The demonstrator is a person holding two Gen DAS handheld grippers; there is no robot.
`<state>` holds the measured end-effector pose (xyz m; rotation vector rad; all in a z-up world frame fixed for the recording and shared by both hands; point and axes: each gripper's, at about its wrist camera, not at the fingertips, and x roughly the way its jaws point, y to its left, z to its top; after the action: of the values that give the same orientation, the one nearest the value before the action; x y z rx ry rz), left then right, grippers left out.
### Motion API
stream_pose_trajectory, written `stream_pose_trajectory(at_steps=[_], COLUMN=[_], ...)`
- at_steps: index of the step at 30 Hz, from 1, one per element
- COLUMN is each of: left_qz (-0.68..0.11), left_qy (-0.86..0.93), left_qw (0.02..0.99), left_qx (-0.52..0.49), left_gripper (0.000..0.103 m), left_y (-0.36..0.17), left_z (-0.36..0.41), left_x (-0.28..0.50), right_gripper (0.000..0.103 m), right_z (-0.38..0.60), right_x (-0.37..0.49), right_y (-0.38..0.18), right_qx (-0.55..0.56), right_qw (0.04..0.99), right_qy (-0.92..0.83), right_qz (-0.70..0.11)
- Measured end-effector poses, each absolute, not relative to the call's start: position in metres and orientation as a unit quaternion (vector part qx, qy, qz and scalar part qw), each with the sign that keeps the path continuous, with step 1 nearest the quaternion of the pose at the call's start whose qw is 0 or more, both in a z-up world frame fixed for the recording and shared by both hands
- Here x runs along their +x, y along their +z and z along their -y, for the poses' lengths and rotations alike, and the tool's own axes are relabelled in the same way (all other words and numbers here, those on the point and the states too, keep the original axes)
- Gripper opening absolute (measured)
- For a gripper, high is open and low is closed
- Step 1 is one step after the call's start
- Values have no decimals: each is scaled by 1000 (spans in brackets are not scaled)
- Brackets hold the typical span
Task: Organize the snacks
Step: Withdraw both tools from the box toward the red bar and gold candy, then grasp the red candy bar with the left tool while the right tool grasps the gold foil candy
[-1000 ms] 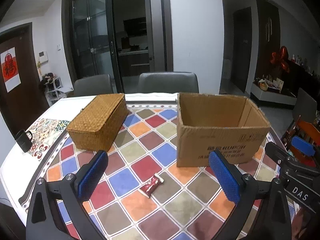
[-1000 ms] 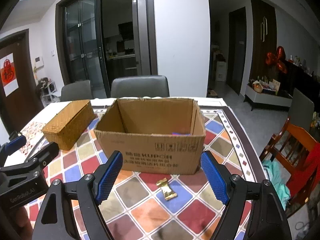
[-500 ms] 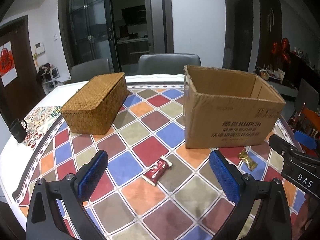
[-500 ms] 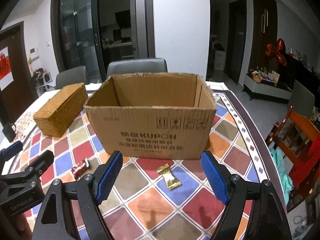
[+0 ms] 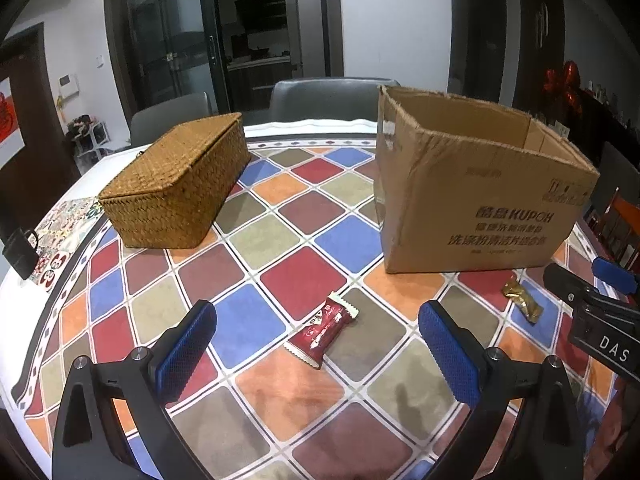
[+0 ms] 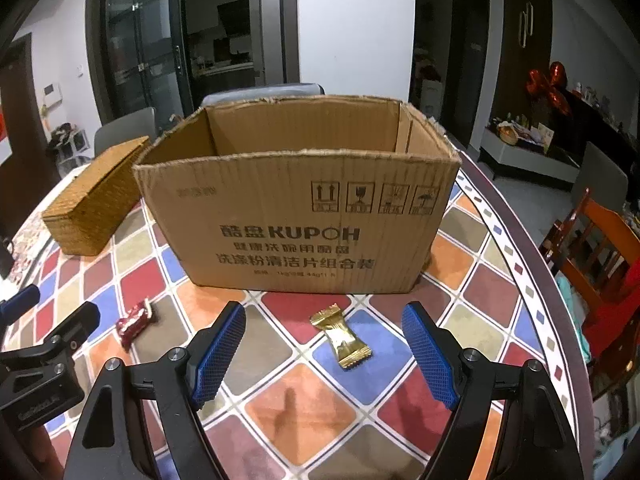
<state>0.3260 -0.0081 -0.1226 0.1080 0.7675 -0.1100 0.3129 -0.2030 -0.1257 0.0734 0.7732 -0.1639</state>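
the cardboard box [image 6: 296, 216] stood open-topped on the checkered surface [image 5: 280, 236], the landmark for everything else. in front of it lay a red snack packet [image 5: 323, 330], framed between the released jaws of the left gripper [image 5: 316, 354], which touched nothing. just in front of the box's printed face lay a gold snack packet [image 6: 341, 337], between the wide, empty jaws of the right gripper [image 6: 324, 356]. to the box's left, well apart from it, sat a closed woven basket [image 5: 176, 186].
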Motion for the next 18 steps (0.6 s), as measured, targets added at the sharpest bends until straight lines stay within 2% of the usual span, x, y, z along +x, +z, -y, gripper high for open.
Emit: stream_pose_trajectory(at_steps=[18], left_qz=[-400], left_qy=[-65], left_qw=[911], left_qx=[78], left_gripper=[101], left_y=[-163], left_z=[0], left_x=[347], right_gripper=[81], right_z=[199], right_x=[331], right_y=[-166], right_qx=[22], right_qw=[906], right_qy=[-107], right_qz=[-409])
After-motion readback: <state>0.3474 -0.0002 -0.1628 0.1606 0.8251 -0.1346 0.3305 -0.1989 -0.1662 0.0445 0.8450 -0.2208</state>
